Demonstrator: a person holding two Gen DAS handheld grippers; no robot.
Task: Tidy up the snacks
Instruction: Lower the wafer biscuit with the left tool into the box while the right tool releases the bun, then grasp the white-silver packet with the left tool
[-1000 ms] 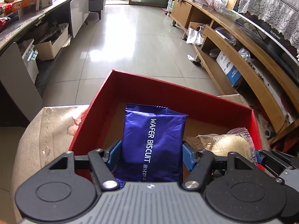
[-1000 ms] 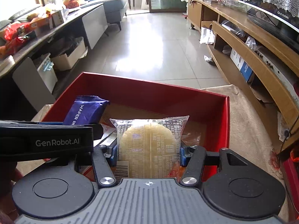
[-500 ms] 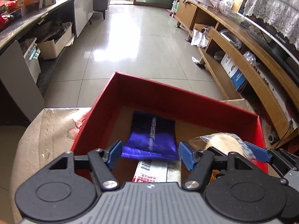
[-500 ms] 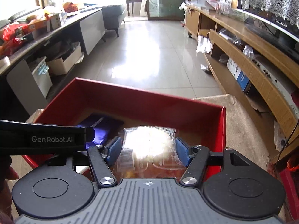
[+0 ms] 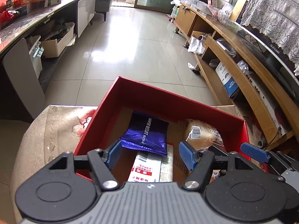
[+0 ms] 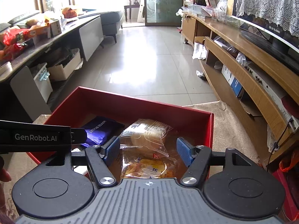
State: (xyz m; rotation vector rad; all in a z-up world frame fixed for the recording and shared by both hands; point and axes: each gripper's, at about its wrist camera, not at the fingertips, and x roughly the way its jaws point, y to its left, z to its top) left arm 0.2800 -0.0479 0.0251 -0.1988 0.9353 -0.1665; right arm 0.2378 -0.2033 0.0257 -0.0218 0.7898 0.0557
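Dropped — wafer packet (image 5: 146, 134) lies beyond left gripper (image 5: 151, 154), untouched.

Wafer packet (image 5: 147, 133) left of bread (image 5: 202, 133) in box (image 5: 168, 100)

The red box (image 5: 142, 100) is made of matt card, its inner floor left plain brown. The wafer biscuit packet (image 5: 147, 134) is wrapped in glossy purple foil, creased along its sealed end. The bread bag (image 6: 147, 136) is of clear, crinkled plastic film (a paper barcode label is stuck to it). The left gripper (image 5: 149, 155) is built of matt black plastic with ribbed blue pads (image 5: 186, 156) and bright metal pivots. The floor (image 5: 127, 43) is laid with glossy tile, and the shelf unit (image 6: 248, 69) is faced in smooth wood.
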